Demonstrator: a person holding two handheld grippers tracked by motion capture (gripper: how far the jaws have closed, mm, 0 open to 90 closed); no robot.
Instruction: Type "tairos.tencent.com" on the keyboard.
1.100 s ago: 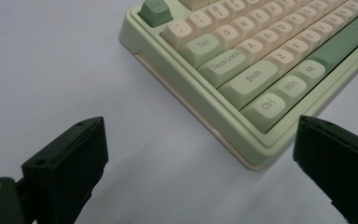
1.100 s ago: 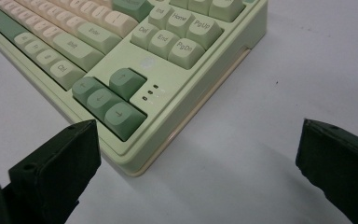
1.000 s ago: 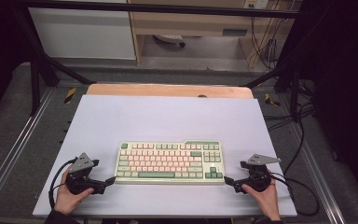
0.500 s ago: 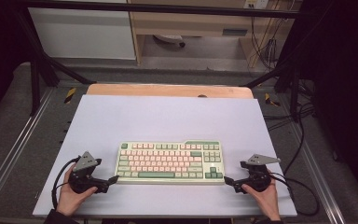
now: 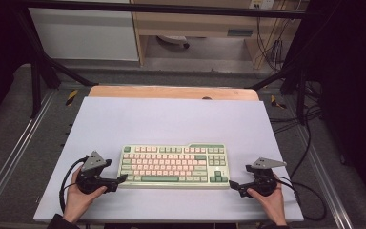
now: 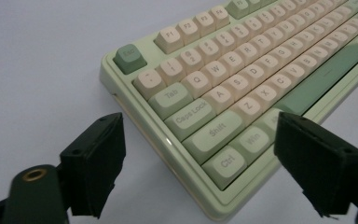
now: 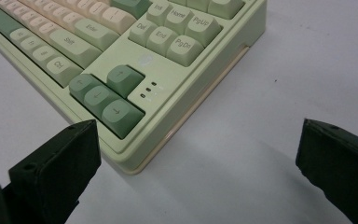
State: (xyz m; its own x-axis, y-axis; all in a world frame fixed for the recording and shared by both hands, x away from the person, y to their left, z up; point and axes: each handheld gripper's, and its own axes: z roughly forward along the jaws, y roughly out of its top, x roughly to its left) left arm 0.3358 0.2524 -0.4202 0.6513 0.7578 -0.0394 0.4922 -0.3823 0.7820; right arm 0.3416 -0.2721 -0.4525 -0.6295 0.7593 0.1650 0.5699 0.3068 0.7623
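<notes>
Two grippers flank a keyboard lying near the front of a pale table: left gripper and right gripper at its ends. Left gripper view: jaws spread astride the Ctrl corner. Right gripper view: spread by the arrow-key corner (not touching). Best closed evenly on both ends. Beyond, cabinets, cables.

Keyboard pale green (cream, green keys).
</notes>
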